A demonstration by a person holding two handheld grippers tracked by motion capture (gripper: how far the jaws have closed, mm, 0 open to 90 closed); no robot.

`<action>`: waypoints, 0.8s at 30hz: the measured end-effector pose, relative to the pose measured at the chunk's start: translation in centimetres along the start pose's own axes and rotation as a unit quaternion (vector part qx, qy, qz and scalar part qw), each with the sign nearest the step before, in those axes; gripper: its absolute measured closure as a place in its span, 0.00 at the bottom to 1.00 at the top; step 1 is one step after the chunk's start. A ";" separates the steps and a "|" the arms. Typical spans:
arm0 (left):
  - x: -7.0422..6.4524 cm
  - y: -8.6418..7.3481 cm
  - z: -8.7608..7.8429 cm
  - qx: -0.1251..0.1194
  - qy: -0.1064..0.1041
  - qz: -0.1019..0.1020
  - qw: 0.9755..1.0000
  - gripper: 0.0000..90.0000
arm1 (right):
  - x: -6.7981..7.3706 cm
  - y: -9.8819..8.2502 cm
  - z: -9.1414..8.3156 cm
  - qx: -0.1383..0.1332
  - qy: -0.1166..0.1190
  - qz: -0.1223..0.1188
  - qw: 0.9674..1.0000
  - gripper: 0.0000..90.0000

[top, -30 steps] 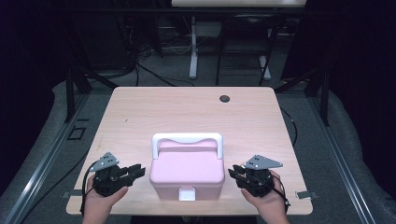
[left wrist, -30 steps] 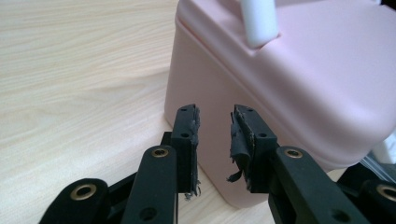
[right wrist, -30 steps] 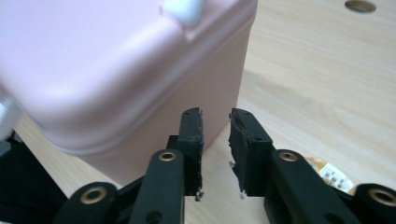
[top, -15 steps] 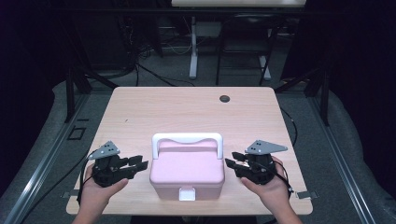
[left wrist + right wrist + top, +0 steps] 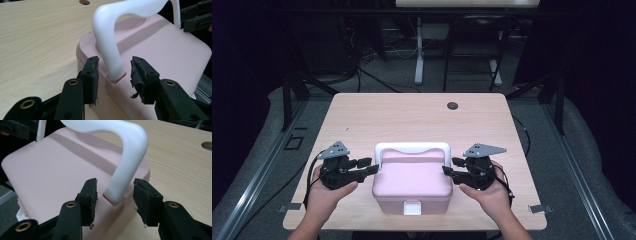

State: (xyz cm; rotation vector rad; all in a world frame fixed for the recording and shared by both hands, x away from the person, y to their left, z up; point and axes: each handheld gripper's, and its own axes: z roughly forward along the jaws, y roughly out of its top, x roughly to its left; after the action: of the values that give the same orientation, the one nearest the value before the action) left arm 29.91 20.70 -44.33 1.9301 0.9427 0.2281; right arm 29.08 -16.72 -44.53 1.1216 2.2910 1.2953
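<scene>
Evidently both grippers were lined up on the same thing at once. The pink box [image 5: 413, 184] sat near my edge of the table [image 5: 412, 112], latch tab [image 5: 412, 208] facing me, with its white handle [image 5: 412, 148] standing upright across the far part of the lid.

My left gripper [image 5: 368, 167] came in from the box's left side, and in the left gripper view its jaws had just been opening. They stood released, one on either side of the foot of the handle [image 5: 110, 57] where it drops into its socket, with a clear gap between each pad and the white plastic.

My right gripper [image 5: 451, 167] mirrored that from the right side. In the right gripper view its jaws had likewise just been opening and stood apart around the handle's other foot [image 5: 122, 177], touching nothing.

I judged the symmetry deliberate: with a gripper at each hinge point, the handle could be taken at both ends and swung evenly rather than twisted from one side. Both hands held the grippers roughly level and pointed inward, which kept the pads square to the handle's legs.

A round hole [image 5: 452, 105] lay well apart near the table's far edge, out of the way.
</scene>
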 end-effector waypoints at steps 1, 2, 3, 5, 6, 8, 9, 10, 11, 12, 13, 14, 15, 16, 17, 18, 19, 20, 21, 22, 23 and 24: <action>0.0 0.1 0.2 0.000 -0.001 0.000 1.000 0.64 | 0.0 0.0 0.1 -0.001 0.001 0.000 1.000 0.59; 0.0 0.2 0.4 0.001 -0.002 -0.001 1.000 0.63 | -0.1 0.1 0.3 -0.001 0.004 0.003 1.000 0.59; 0.0 0.2 0.4 0.001 -0.002 -0.001 1.000 0.63 | -0.1 0.1 0.4 -0.002 0.006 0.004 1.000 0.59; -0.1 0.4 1.0 0.002 0.001 0.000 1.000 0.63 | -0.2 0.3 0.7 -0.005 0.008 0.004 1.000 0.59; -0.1 0.4 1.1 0.001 0.002 0.000 1.000 0.63 | -0.2 0.3 0.7 -0.005 0.010 0.005 1.000 0.60; -0.2 0.5 1.4 0.002 0.006 0.003 1.000 0.66 | -0.1 0.3 0.8 -0.005 0.009 0.004 1.000 0.61; -0.2 0.5 1.4 0.002 0.006 0.003 1.000 0.66 | -0.1 0.3 0.8 -0.005 0.009 0.004 1.000 0.61; -0.2 0.6 1.5 0.007 0.011 0.008 1.000 0.67 | -0.1 0.3 0.8 -0.008 0.003 0.001 1.000 0.66; -0.3 0.6 1.6 0.007 0.012 0.008 1.000 0.68 | -0.1 0.3 0.7 -0.009 0.000 0.001 1.000 0.67; -0.3 0.6 1.6 0.009 0.013 0.010 1.000 0.69 | -0.1 0.3 0.6 -0.009 -0.002 0.001 1.000 0.69; -0.3 0.6 1.6 0.009 0.013 0.010 1.000 0.71 | -0.1 0.3 0.6 -0.009 -0.002 0.001 1.000 0.69; -0.3 0.6 1.6 0.006 0.015 0.012 1.000 0.72 | -0.1 0.2 0.5 -0.012 -0.008 -0.008 1.000 0.71; -0.3 0.6 1.5 0.005 0.013 0.012 1.000 0.73 | 0.0 0.2 0.5 -0.014 -0.008 -0.011 1.000 0.72; -0.3 0.5 1.5 0.003 0.014 0.013 1.000 0.74 | 0.0 0.2 0.5 -0.015 -0.007 -0.013 1.000 0.73; -0.3 0.5 1.5 0.003 0.014 0.013 1.000 0.75 | 0.0 0.2 0.5 -0.015 -0.007 -0.013 1.000 0.73; -0.5 0.4 1.4 0.002 0.014 0.016 1.000 0.76 | 0.1 0.1 0.5 -0.017 -0.006 -0.016 1.000 0.75; -0.6 0.4 1.4 0.000 0.017 0.019 1.000 0.76 | 0.2 0.1 0.4 -0.017 -0.006 -0.020 1.000 0.75; -0.6 0.4 1.3 -0.001 0.018 0.021 1.000 0.77 | 0.3 0.0 0.4 -0.017 -0.006 -0.020 1.000 0.76; -0.7 0.3 1.3 -0.003 0.017 0.023 1.000 0.77 | 0.3 0.0 0.4 -0.018 -0.006 -0.022 1.000 0.76; -0.8 0.2 1.2 -0.004 0.020 0.026 0.999 0.78 | 0.4 0.0 0.3 -0.019 -0.006 -0.024 1.000 0.77; -0.8 0.2 1.2 -0.004 0.020 0.026 0.999 0.78 | 0.4 0.0 0.3 -0.019 -0.006 -0.024 1.000 0.77; -0.8 0.1 1.1 -0.011 0.016 0.023 1.000 0.79 | 0.4 -0.1 0.3 -0.020 -0.003 -0.024 0.999 0.78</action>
State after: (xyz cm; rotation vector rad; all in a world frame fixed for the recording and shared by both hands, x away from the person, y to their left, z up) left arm 29.95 19.35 -44.71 1.9350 0.9153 0.2959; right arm 28.87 -16.28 -44.74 1.0493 2.2618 1.3121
